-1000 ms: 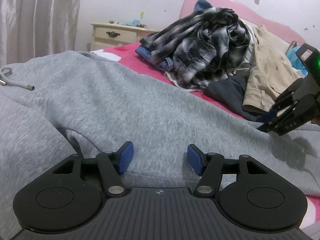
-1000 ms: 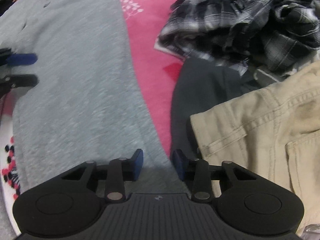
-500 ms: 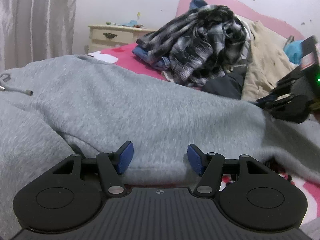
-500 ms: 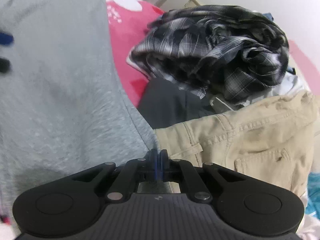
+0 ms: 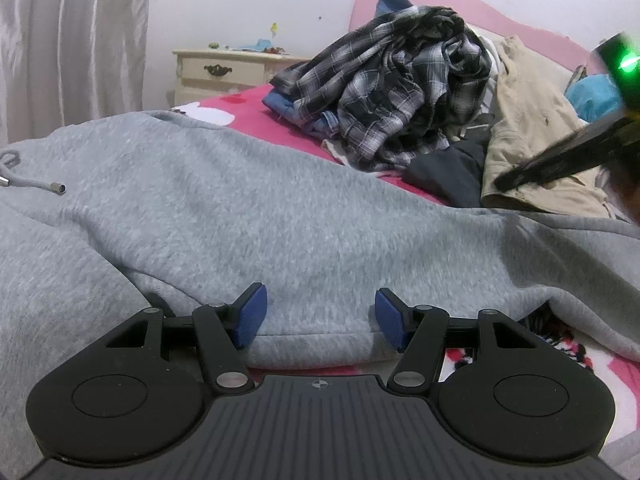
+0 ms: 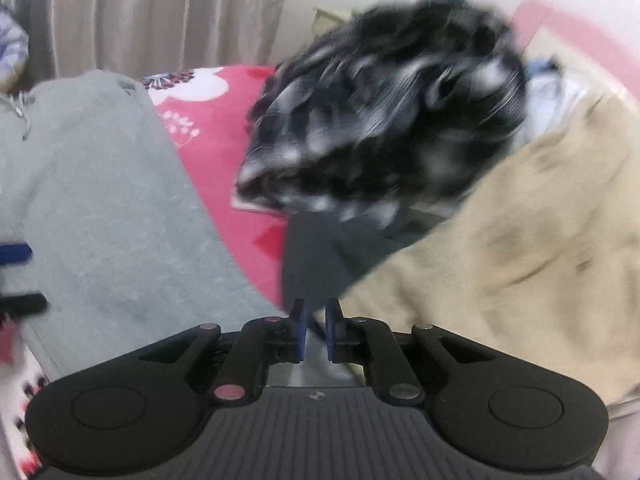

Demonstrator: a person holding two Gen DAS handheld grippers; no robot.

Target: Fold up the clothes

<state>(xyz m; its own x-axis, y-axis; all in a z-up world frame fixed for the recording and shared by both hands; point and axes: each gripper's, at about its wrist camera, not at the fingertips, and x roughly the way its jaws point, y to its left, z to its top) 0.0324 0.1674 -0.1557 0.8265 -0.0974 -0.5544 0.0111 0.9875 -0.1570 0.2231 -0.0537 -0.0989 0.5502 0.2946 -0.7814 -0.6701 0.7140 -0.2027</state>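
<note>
Plaid shirt (image 5: 400, 92), khaki trousers (image 5: 532, 140) heaped beyond sweatshirt (image 5: 280, 232).

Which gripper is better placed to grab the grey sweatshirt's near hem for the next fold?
Left. The left gripper is open, with its pads straddling the grey sweatshirt hem. The right gripper is nearly closed, pointing at the pile beside it.

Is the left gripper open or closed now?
Open. The left gripper shows a wide gap between its blue pads, with the grey sweatshirt's hem between them.
</note>
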